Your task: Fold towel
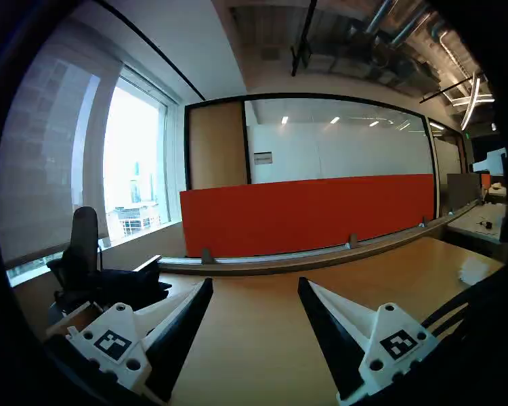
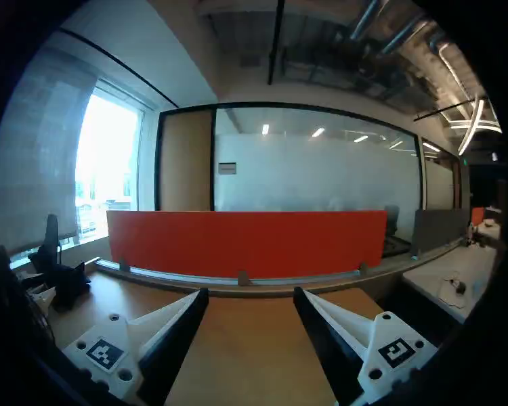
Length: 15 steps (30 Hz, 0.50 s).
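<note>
My left gripper (image 1: 254, 283) stands open above a wooden desk (image 1: 254, 338), with nothing between its fingers. A small white crumpled patch (image 1: 474, 269), possibly the towel, lies on the desk at the far right of the left gripper view; it is too small to tell for sure. My right gripper (image 2: 250, 292) is also open above the wooden desk (image 2: 254, 352), holding nothing.
An orange divider panel (image 1: 308, 213) (image 2: 247, 242) runs along the desk's far edge. A black object (image 1: 112, 284) (image 2: 61, 274) sits on the desk at the left by the window. Another desk (image 2: 450, 277) with small items stands to the right.
</note>
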### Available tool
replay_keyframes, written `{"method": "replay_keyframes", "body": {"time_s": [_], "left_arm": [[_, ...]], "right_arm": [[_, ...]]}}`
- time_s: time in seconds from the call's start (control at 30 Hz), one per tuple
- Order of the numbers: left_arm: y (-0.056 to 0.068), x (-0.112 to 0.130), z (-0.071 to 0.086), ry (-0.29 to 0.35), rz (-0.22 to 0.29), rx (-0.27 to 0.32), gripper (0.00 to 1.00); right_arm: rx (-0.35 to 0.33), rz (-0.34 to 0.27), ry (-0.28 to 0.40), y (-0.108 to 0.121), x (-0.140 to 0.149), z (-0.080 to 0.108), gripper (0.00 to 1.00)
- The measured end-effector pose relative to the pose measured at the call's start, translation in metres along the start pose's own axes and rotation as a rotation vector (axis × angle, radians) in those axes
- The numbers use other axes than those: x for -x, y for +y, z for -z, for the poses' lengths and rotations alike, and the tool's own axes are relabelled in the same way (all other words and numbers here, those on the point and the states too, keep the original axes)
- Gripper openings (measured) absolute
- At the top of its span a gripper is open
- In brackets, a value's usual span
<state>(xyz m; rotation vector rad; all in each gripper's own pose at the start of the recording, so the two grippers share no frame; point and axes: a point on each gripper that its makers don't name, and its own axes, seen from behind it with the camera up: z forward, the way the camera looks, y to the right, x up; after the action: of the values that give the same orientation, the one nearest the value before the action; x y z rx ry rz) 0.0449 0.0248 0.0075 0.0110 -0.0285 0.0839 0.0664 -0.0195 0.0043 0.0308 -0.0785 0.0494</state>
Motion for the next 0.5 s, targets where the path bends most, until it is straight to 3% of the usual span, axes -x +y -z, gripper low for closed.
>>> {"method": "replay_keyframes", "body": {"time_s": [0.27, 0.5], "left_arm": [[-0.012, 0.032, 0.0, 0.009, -0.005, -0.013, 0.93], [-0.014, 0.063, -0.002, 0.012, -0.002, -0.013, 0.93]], "right_arm": [[0.029, -0.013, 0.003, 0.004, 0.018, 0.0, 0.97], [0.044, -0.004, 0.013, 0.005, 0.032, -0.001, 0.97]]}}
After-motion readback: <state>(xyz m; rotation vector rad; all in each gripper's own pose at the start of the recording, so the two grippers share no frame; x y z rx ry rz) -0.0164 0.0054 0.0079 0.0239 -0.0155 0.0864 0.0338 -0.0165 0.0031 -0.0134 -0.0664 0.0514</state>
